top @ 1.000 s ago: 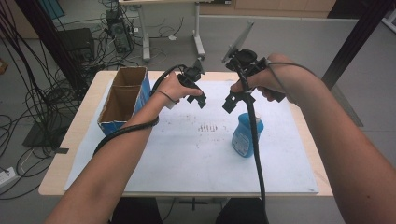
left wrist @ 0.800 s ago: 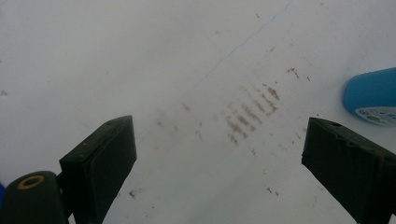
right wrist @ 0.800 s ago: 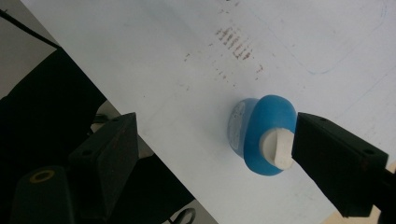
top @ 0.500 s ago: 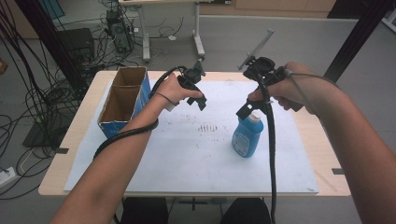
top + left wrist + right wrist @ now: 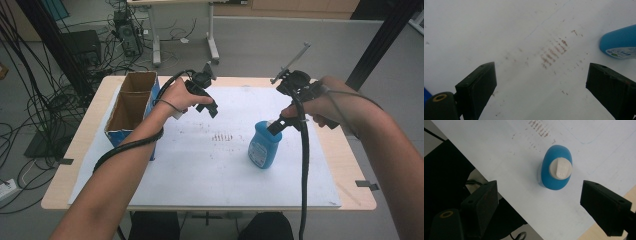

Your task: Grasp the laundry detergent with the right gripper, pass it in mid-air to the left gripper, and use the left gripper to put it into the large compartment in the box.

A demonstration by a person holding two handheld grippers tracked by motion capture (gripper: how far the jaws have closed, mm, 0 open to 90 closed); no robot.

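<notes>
A blue bottle [image 5: 263, 147] with a white cap stands upright on the white mat [image 5: 200, 170], right of centre. My right gripper [image 5: 275, 125] hangs just above its top, open, with nothing between the jaws. In the right gripper view the bottle [image 5: 556, 170] is seen from above, beyond my open right gripper [image 5: 539, 186] and apart from both jaws. My left gripper [image 5: 212, 107] is held over the back middle of the mat, open and empty. In the left gripper view my open left gripper [image 5: 541, 68] frames bare mat, with the bottle [image 5: 620, 41] at the right edge.
An open cardboard box [image 5: 120, 100] with two compartments stands at the table's back left. Brown smudges [image 5: 222, 136] mark the mat left of the bottle. The wooden table edge [image 5: 350, 165] borders the mat on the right. Cables trail from both grippers.
My right gripper has swung to the right and now sits over the bottle's cap. The bottle has stayed where it was. The left gripper has barely moved.
</notes>
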